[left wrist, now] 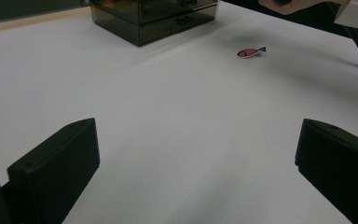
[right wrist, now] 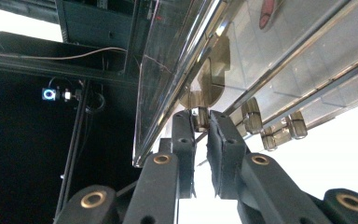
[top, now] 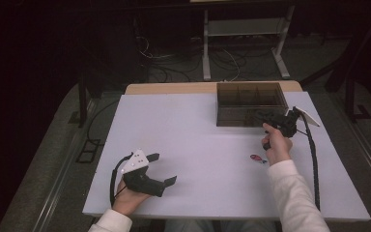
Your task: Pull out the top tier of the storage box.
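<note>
- The right claw (right wrist: 201,122) is closed almost fully on a small knob (right wrist: 200,117) at the front of the smoky clear drawer box (top: 251,104). Its two jaws press on the knob from both sides.
- The step in hand is probably the opening of a drawer. The grip on the knob looks already made, and the pull is not yet done.
- The next move calls for a straight pull of the knob toward the person, level with the bench (top: 193,145), so that the drawer slides and does not jam. The box looks light, so it may slide along with the claw if the pull is quick.
- Just beside the gripped knob, to the right in the right gripper view, stand more knobs (right wrist: 279,127) of the same kind. They belong to neighbouring drawers, and the claw must not catch them.
- A small pink fish toy (top: 257,158) lies on the bench behind the right claw, near the person's wrist. It is perhaps the thing that should go into the drawer.
- The left claw (top: 162,169) rests far to the side, near the front edge of the bench. Its jaws stand wide open and hold nothing.
- Nothing lies between the box and the person, so the path of the drawer seems free.
</note>
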`<state>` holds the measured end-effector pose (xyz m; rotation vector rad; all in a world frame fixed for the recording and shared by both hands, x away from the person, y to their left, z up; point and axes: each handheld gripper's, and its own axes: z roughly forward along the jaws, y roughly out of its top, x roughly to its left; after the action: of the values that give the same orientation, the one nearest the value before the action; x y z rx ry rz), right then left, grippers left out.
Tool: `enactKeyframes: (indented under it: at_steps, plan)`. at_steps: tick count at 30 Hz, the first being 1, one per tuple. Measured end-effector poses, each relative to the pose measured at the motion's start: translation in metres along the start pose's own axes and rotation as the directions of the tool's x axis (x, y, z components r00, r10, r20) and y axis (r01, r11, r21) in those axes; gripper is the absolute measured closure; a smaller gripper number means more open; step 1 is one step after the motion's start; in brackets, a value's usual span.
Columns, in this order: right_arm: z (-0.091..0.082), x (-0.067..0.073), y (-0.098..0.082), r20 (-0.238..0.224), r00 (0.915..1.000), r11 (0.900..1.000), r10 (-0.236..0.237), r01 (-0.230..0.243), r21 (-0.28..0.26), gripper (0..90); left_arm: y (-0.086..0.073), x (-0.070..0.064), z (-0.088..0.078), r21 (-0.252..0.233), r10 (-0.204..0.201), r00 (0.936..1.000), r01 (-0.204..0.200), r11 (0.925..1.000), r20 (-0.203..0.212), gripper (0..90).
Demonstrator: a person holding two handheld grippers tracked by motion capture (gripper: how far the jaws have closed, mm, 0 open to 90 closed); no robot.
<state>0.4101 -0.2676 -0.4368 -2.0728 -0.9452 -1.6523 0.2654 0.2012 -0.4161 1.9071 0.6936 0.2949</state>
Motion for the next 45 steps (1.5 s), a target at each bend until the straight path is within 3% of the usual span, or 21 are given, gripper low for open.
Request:
enactKeyframes:
  at_steps: [17,28,37,40,45]
  plan:
    - [-0.011,-0.001,-0.013,0.008,0.9997,1.000,-0.023,0.023,-0.014,81.0,0.000,0.000,0.000,0.002,0.001,1.0000,-0.001,1.0000,0.001,0.0]
    - [-0.012,-0.004,-0.012,-0.013,0.9999,1.000,-0.009,0.009,-0.001,80.6,0.000,0.000,0.001,0.004,0.003,1.0000,-0.003,1.0000,0.003,0.0]
    - [-0.014,-0.003,-0.012,-0.005,0.9996,1.000,-0.027,0.027,-0.001,79.6,0.000,0.000,0.001,0.006,0.005,1.0000,-0.005,1.0000,0.003,0.0]
    - [-0.017,-0.002,-0.011,-0.009,0.9996,1.000,-0.027,0.027,-0.011,74.6,0.000,0.000,0.001,0.007,0.005,1.0000,-0.005,1.0000,0.003,0.0]
    - [-0.024,0.001,-0.009,0.004,0.9973,0.997,-0.073,0.074,-0.032,70.1,0.000,0.000,0.001,0.006,0.005,1.0000,-0.005,1.0000,0.003,0.0]
